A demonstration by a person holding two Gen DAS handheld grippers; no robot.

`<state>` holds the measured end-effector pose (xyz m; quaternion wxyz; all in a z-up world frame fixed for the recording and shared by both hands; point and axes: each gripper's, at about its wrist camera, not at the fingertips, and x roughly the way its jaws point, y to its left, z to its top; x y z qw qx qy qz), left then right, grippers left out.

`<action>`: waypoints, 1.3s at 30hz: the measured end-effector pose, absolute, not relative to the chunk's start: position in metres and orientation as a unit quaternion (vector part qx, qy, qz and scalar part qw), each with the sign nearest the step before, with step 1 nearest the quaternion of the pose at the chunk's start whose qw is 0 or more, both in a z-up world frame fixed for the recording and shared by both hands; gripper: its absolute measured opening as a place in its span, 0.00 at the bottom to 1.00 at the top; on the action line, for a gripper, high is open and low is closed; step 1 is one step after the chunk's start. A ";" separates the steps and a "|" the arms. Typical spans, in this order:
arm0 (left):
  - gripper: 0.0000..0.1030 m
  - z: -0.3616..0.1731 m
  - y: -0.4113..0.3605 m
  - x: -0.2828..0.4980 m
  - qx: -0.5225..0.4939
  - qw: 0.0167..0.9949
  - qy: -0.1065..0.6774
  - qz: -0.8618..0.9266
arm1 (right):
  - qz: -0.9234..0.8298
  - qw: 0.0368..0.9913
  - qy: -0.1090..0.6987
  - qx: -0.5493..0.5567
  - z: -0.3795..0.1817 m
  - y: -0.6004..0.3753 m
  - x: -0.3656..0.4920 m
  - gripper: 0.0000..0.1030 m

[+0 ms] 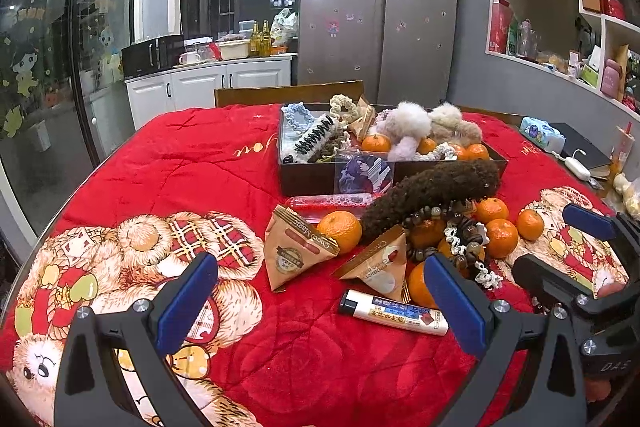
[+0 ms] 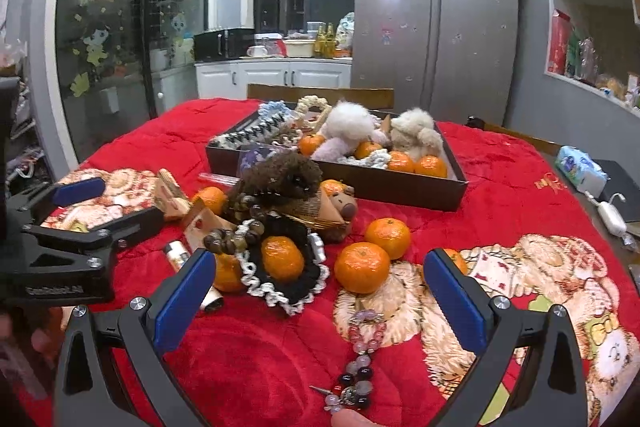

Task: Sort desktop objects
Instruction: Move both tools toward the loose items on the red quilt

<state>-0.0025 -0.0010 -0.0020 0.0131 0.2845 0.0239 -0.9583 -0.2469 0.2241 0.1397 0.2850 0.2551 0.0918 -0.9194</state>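
Blue-padded left gripper (image 1: 320, 291), right gripper (image 2: 316, 287) tilted down, jaws wide.

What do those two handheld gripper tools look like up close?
Both match. The left gripper and right gripper each have two black angular arms joined with silver round-headed screws, ending in flat fingers faced with blue pads. Seen from the right camera, the left gripper's black body carries small pale lettering, too blurred to read surely. No cables or sleeves show.
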 end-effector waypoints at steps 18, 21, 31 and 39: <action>1.00 -0.002 -0.001 -0.002 0.284 0.011 0.022 -0.959 | -0.910 0.306 0.088 0.264 0.139 0.220 -0.244 1.00; 1.00 -0.002 -0.001 -0.001 0.283 0.012 0.022 -0.959 | -0.901 0.321 0.082 0.281 0.135 0.220 -0.249 1.00; 1.00 -0.003 0.000 -0.002 0.284 0.011 0.020 -0.958 | -0.890 0.341 0.073 0.295 0.133 0.219 -0.248 1.00; 1.00 -0.006 -0.001 -0.008 0.297 0.004 0.026 -0.955 | -0.865 0.359 0.035 0.349 0.122 0.221 -0.267 1.00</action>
